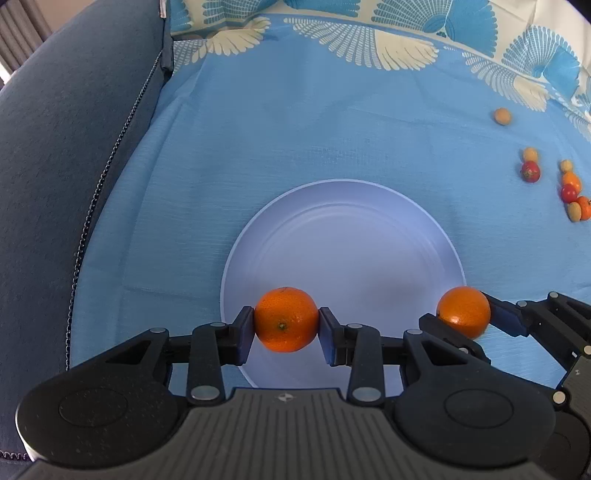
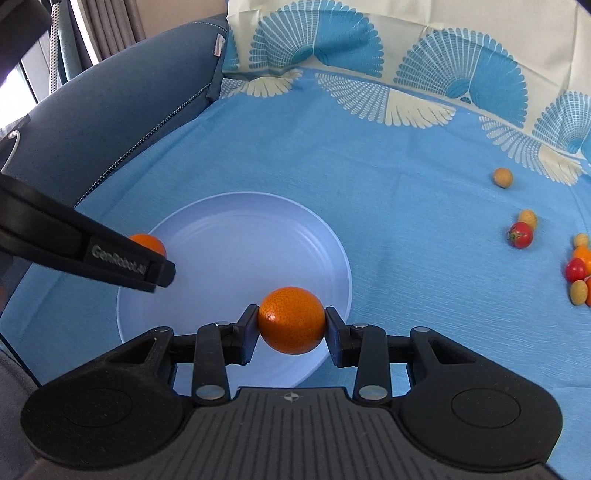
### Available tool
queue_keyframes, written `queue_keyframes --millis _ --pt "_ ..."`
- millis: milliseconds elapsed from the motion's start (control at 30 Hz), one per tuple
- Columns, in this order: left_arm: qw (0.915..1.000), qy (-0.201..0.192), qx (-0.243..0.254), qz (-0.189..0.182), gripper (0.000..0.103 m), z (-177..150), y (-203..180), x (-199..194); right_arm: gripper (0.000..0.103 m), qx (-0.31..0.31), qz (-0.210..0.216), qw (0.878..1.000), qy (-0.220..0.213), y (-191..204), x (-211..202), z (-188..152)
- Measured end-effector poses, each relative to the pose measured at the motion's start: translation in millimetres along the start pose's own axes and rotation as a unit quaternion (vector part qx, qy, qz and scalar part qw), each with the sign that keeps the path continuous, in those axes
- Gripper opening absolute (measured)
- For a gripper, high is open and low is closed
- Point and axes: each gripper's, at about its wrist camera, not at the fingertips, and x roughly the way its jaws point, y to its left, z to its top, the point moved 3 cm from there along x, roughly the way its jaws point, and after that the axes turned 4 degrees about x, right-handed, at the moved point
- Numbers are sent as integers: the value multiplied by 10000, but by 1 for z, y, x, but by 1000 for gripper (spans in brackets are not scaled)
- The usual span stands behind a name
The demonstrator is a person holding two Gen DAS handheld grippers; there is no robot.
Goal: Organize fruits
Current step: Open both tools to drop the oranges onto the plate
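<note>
Below my left gripper [image 1: 286,321], pads clamp an orange [image 1: 286,319] over the near rim of a pale plate [image 1: 343,206], ready to set down. Across the right view, my right gripper [image 2: 291,323] pinches a second orange [image 2: 291,320] above the plate's edge; loose small fruits [image 2: 521,234] wait on the blue cloth [image 2: 406,184].

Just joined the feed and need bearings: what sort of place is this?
Probably a living room: a blue sofa cushion draped with a patterned cloth, a plate on it, and curtains behind.
</note>
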Motion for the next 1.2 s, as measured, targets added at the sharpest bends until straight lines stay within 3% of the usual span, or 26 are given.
queue_keyframes --millis 67,133,167,267,433,667,1200 --pt "9999 -109 -31 -23 62 2 0 -3 39 -26 44 10000 27 0 2 0" --pt "9992 -362 -148 -74 99 3 3 -11 40 -58 53 10000 -59 -1 1 3" --pt "9986 -481 -208 -69 103 4 4 -17 50 -86 71 9999 -109 0 -1 4" --pt "9982 -543 -234 33 103 2 8 -31 76 -82 67 9997 -225 0 -11 7" --pt "9978 -413 -413 305 103 -20 12 -54 91 201 -1 9998 -96 -2 -36 5" --pt "9958 -417 -645 501 103 -72 26 -95 98 783 84 9968 129 3 -84 -7" --pt "9911 -849 -697 749 103 -134 19 -173 100 752 247 9958 -451 30 -190 -47"
